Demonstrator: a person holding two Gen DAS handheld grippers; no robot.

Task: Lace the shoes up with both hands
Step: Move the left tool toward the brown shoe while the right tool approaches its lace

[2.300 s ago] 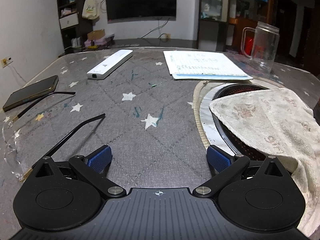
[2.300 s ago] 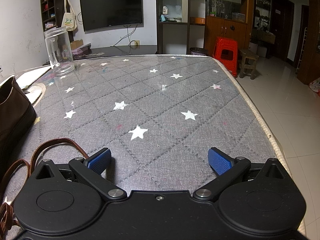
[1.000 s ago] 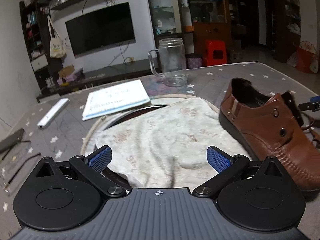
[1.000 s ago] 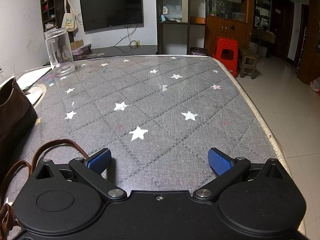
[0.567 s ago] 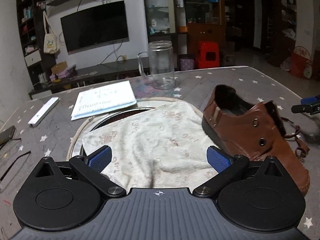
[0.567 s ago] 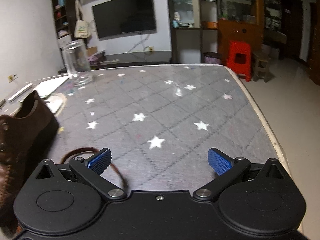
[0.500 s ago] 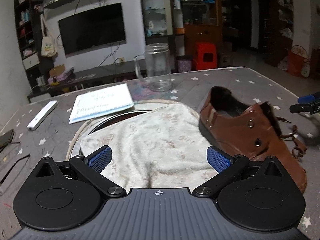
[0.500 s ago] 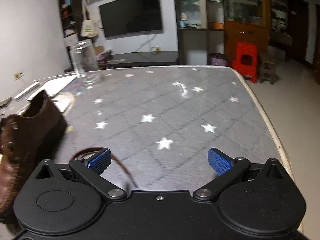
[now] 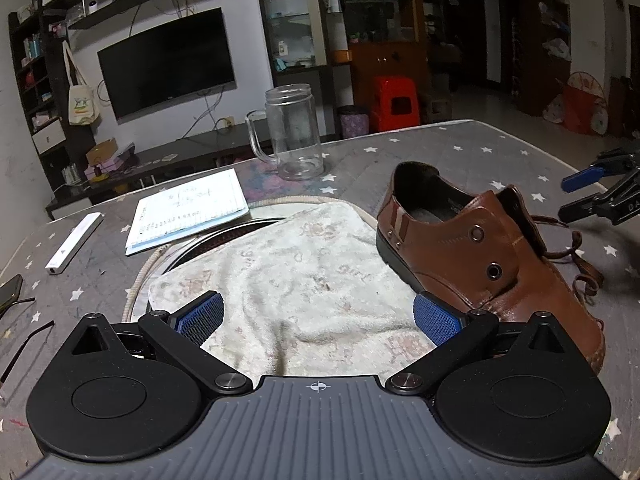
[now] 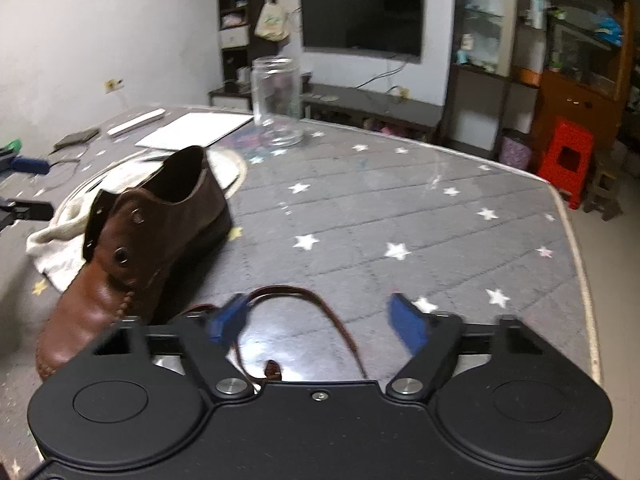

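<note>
A brown leather shoe (image 9: 476,256) stood on the desk (image 10: 400,216), which was covered in grey quilted cloth with white stars. It was a low lace-up with a dark sole, stitched seam round the toe, two metal eyelets showing on each side flap, and its tongue standing loose. No lace ran through the eyelets that could be seen. The brown shoelace (image 10: 320,312) lay in a loose loop on the desk beside the shoe's toe end.

The shoe's long axis ran from the glass mug (image 9: 294,132) at the far side back toward the two hand-held grippers, heel toward the mug and toe toward the near edge. Its heel end rested just beside a crumpled white towel (image 9: 304,276) that lay over a round tray.

The left hand-held gripper (image 9: 318,316) hung above the towel with its blue pads wide apart and nothing between them. The right hand-held gripper (image 10: 320,316) was over the lace loop, its jaws closing, blurred, with part of the loop lying between the pads but not yet pinched.

A notebook (image 9: 192,208) and a white remote (image 9: 74,244) lay farther off on the desk.
</note>
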